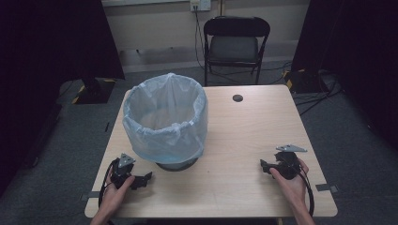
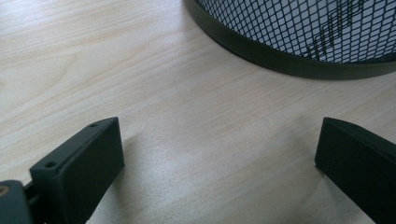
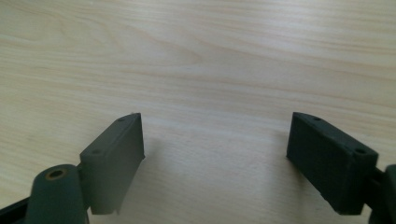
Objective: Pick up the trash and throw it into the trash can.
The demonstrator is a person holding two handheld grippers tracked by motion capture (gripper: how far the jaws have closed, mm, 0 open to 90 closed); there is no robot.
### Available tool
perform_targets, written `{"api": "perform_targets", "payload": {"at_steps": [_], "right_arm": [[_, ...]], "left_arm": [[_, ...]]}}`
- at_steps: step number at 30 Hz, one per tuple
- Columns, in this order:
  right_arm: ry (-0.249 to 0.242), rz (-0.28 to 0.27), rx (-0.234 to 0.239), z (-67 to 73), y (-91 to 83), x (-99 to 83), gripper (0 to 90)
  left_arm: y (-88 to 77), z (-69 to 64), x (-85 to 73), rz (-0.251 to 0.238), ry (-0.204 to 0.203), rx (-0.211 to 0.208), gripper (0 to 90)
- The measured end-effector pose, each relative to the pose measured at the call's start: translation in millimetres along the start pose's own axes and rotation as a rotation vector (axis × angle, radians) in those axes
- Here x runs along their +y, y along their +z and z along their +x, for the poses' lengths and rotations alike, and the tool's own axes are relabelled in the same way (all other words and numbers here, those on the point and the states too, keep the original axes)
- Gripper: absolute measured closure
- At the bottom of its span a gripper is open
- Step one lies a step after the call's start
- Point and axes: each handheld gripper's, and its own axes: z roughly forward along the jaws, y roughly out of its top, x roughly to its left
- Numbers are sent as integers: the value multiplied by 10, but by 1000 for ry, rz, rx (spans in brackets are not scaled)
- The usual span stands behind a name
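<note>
Place: I read this as a lab or recording studio room.
Floor: grey carpet under the wooden table (image 1: pixel 244 140).
Behind table: black folding chair (image 1: pixel 236 44), wall socket (image 1: pixel 199 4), loose cables.
Either side of table: black curtains (image 1: pixel 47 42), weighted stand base (image 1: pixel 94 89).

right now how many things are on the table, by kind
wire mesh bin: 1
pale blue bin liner: 1
grippers: 2, the left gripper and the right gripper, both open with nothing between the jaws
small round black thing: 1
total: 5
</note>
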Motion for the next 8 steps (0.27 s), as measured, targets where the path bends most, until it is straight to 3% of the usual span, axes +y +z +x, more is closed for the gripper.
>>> {"api": "perform_targets", "payload": {"at_steps": [5,8], "right_arm": [[-24,-19,-58,2,33,-22,162],[-23,-44,-61,3,35,-55,155]], "left_arm": [[0,0,0,0,0,0,6],[0,0,0,0,0,0,6]]}}
